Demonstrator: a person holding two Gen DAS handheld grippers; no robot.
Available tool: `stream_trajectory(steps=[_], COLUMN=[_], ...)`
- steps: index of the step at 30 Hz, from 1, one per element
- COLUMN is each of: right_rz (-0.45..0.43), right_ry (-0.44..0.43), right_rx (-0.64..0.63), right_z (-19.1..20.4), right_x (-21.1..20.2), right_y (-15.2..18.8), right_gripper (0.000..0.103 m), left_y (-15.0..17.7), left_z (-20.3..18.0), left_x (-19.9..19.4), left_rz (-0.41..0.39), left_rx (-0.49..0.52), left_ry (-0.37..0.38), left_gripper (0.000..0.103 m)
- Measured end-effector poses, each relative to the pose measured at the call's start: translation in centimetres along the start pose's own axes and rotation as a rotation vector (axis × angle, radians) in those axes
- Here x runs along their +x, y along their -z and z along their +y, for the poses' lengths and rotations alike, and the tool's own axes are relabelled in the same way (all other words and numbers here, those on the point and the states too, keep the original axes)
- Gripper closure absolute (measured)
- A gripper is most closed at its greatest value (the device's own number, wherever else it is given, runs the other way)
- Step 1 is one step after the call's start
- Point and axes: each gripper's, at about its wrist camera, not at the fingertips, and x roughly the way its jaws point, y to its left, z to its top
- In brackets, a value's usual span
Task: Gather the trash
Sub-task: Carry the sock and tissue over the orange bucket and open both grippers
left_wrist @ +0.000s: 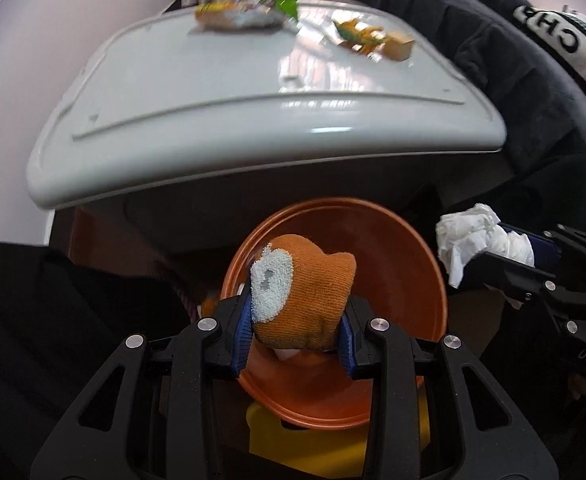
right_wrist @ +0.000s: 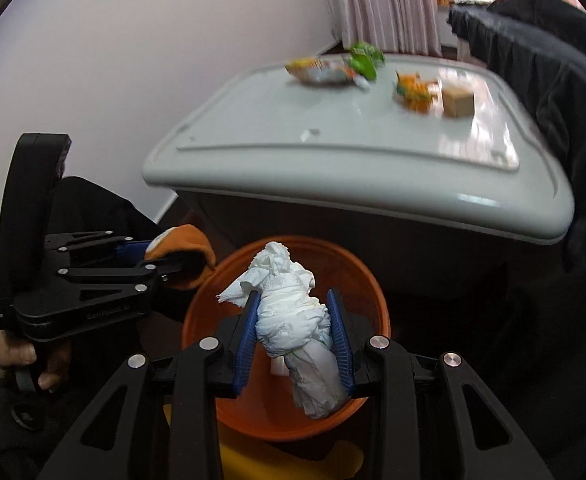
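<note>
Four wrappers (blurred) on grey table beyond orange bin

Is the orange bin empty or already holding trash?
Nearly empty: the orange bin shows only one small white scrap on its bare floor.

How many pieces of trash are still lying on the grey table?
4, though blurred: a yellow-silver wrapper, a green wrapper touching it, an orange wrapper, and a small brown cardboard box beside that. More may be hidden.

— Where did you work?
— You worked in a home: pink curtains hung by a window, a dark coat draped beside the pale worktop, snack wrappers lay scattered.
</note>
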Motion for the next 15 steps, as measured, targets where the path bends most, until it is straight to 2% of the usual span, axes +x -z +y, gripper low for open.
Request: stream_trajectory(steps=[5, 15], right_rz=[0.038, 0.041], right_ry=[-0.005, -0.009], right_rx=[-0.010, -0.017], right_z=[0.06, 0.11], right_x=[0.85, 0.91], right_y=[-0.07, -0.30], right_gripper=[0.069, 0.067], left_y=[0.16, 0.29], left_z=[0.65, 0.60], left_x=[0.79, 0.84], left_rz=[0.043, 0.049], left_rx=[-0.025, -0.020], left_ry=[0.004, -0.004], left_gripper=[0.070, 0.067])
